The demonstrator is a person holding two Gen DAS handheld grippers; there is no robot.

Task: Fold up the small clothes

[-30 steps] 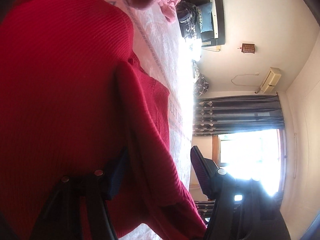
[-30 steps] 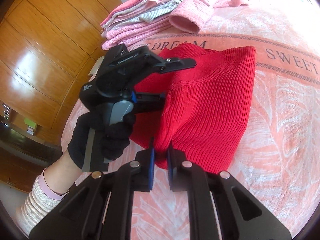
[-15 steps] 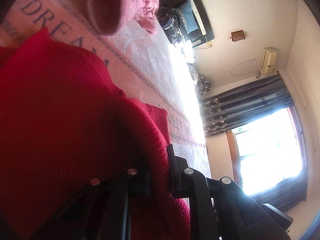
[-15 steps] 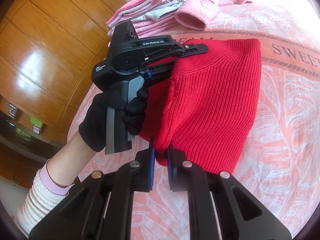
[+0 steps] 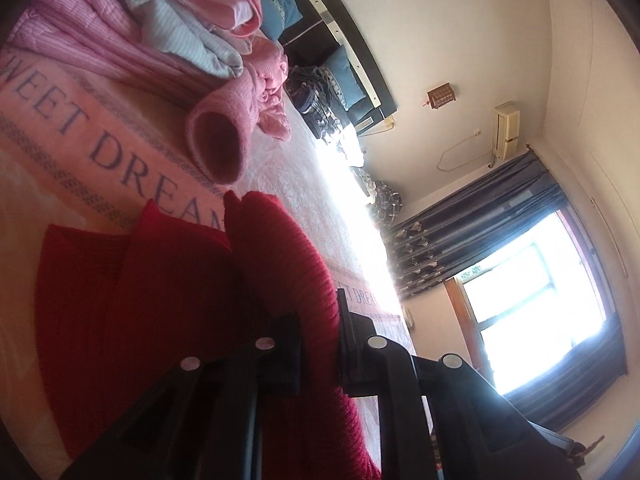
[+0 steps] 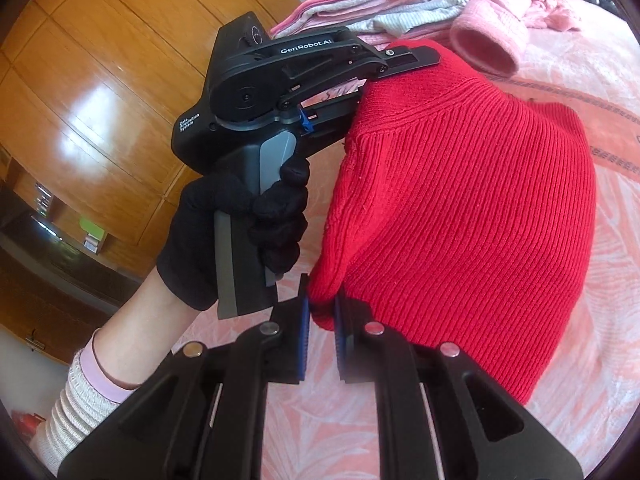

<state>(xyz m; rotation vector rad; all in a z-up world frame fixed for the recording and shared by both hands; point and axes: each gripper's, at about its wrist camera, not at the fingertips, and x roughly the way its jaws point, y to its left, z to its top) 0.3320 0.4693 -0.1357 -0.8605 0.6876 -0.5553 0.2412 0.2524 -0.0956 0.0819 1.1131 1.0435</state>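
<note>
A small red ribbed knit sweater [image 6: 460, 200] is lifted off the pink bedspread, folded over itself. My right gripper [image 6: 321, 316] is shut on its lower corner. In the right wrist view the left gripper [image 6: 360, 68], held by a black-gloved hand [image 6: 236, 232], pinches the sweater's upper edge near the neckline. In the left wrist view the left gripper [image 5: 318, 320] is shut on a thick fold of the red sweater [image 5: 280, 248], and the rest of the garment hangs to its left.
The pink bedspread [image 6: 592, 320] bears "SWEET DREAM" lettering [image 5: 100, 148]. A stack of folded pink and grey clothes [image 6: 380, 8] and a pink knit sleeve [image 6: 488, 36] lie at the far side. A wooden wardrobe [image 6: 100, 80] stands left; a curtained window [image 5: 540, 308] is beyond the bed.
The left gripper closed on the sweater's upper edge and rose with it, lifting that side. The right gripper stayed shut on the lower corner and lifted slightly too.
</note>
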